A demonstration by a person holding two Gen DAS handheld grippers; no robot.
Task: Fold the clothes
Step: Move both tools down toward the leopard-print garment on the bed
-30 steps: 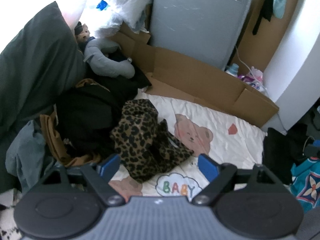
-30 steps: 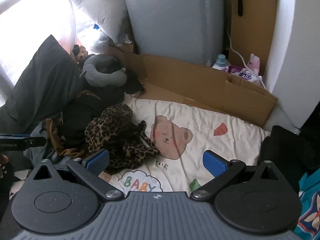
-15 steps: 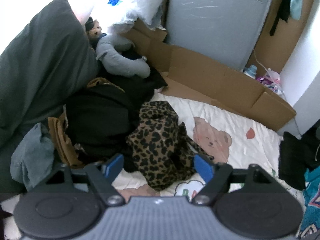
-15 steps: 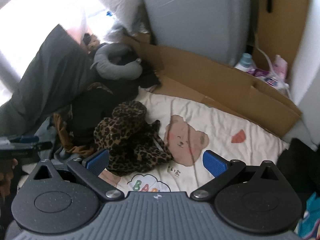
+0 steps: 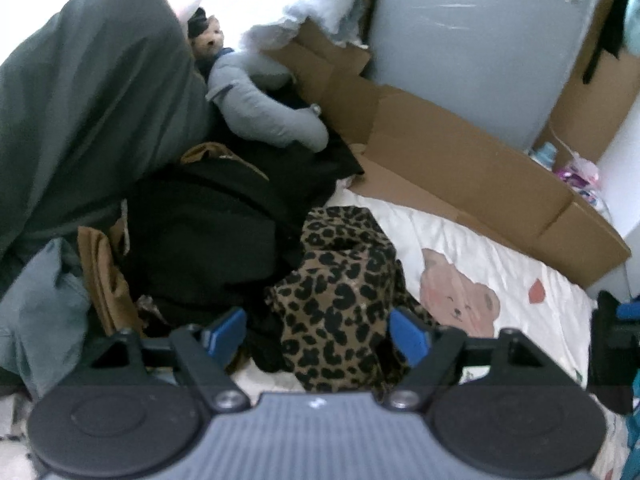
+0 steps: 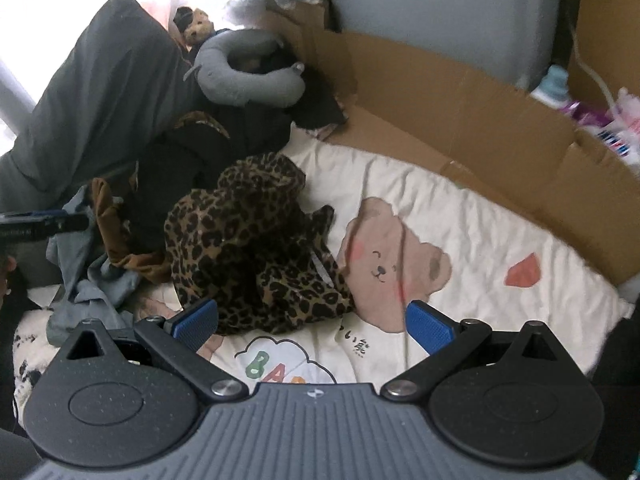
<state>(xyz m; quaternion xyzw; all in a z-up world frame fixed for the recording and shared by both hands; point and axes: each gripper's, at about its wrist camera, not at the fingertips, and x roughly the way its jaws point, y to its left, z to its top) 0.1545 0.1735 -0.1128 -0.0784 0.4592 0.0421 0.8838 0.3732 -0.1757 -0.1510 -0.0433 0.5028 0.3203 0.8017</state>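
Note:
A crumpled leopard-print garment (image 5: 340, 292) (image 6: 248, 240) lies on a cream quilt (image 5: 492, 256) (image 6: 476, 220) printed with a bear. My left gripper (image 5: 318, 330) is open and close above the garment, its blue pads on either side of the cloth without pinching it. My right gripper (image 6: 312, 320) is open too, hovering just in front of the garment's near edge over the quilt. A heap of black, brown and blue-grey clothes (image 5: 192, 240) (image 6: 120, 232) sits to the left of the garment. The left gripper's tip (image 6: 40, 226) shows at the left edge of the right wrist view.
A dark grey pillow (image 5: 88, 92) and a grey neck pillow (image 5: 268, 112) lie at the back left. Flattened cardboard (image 5: 472, 172) (image 6: 460, 108) borders the quilt's far side, with a grey padded panel (image 5: 472, 36) behind. Dark clothes (image 5: 612, 332) lie at the right.
Both grippers have moved forward and down toward the leopard-print garment, which now looks larger. The left gripper has swung left so the garment sits between its pads. Both stay open.

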